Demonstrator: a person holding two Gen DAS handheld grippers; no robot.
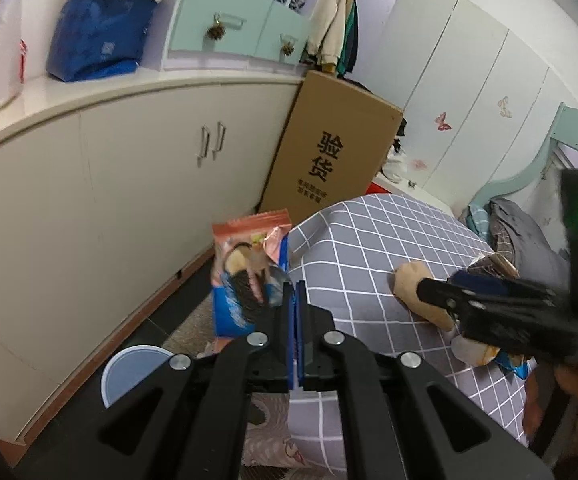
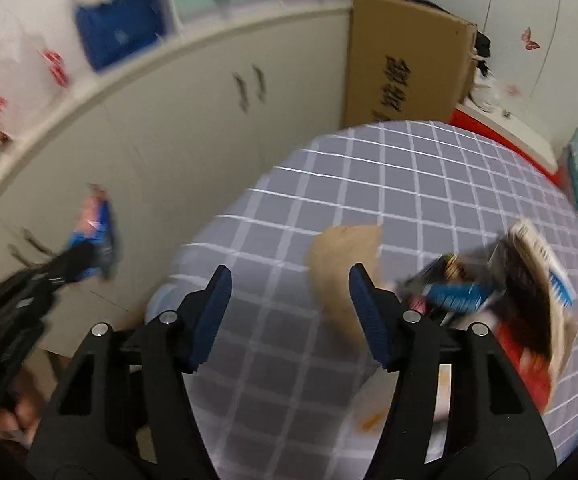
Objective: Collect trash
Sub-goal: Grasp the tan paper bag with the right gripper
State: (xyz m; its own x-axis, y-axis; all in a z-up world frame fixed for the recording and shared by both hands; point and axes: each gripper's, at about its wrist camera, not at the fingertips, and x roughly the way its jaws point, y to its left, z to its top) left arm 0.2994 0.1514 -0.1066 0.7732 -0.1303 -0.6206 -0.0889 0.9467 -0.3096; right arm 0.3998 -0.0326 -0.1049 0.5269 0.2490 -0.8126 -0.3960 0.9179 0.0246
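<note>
Trash pickup going ok so far. My left gripper (image 1: 295, 304) is clamped shut on 1 snack wrapper (image 1: 245, 272), pinched by its edge and dangling out past the bed's (image 1: 369, 240) left edge. Below it on the floor sits a round bin (image 1: 133, 372), so I reckon that's the drop spot: swing fully over the rim before letting go, since a wrapper that light will drift.

My right gripper (image 2: 289, 300) has its jaws apart with nothing between them, hovering over the checked sheet. Just beyond is a tan paper bag (image 2: 341, 264), and beside it, toward the right edge, a heap of wrappers (image 2: 509, 300). Further back a cardboard box (image 1: 329, 144) leans at the cabinet (image 1: 129, 184).
</note>
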